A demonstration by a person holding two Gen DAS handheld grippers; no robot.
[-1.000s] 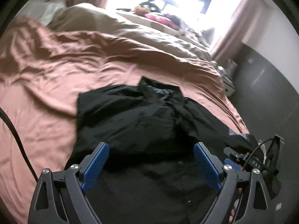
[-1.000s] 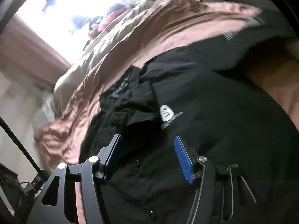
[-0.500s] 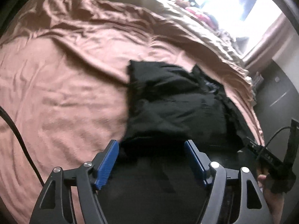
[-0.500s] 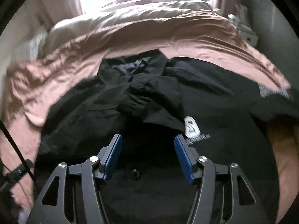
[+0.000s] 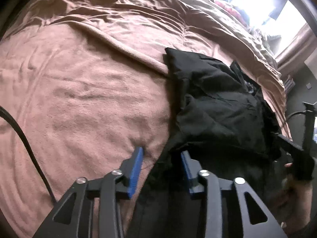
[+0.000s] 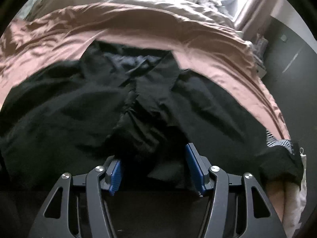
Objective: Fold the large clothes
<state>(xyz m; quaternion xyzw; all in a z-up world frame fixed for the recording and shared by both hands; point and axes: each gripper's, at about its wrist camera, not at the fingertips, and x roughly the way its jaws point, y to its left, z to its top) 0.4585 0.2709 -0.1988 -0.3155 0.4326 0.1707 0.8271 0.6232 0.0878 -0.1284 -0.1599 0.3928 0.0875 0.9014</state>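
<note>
Straddling hem of crumpled black button-up shirt (image 5: pixel 216 107), left tool (image 5: pixel 161 159) half-spread; right tool (image 6: pixel 153 161) wide apart over shirt, gripping nothing.

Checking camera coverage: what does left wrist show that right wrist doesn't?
Left wrist only: a broad bare stretch of the brown blanket left of the shirt, a black cable across it, the shirt's left edge lying between the left gripper fingers, and the other gripper's frame at far right.

Right wrist only: the shirt's open collar, a patterned patch at the right sleeve, and the right gripper, open over the shirt front.

Both: the black shirt on the blanket, and the bright window behind.
</note>
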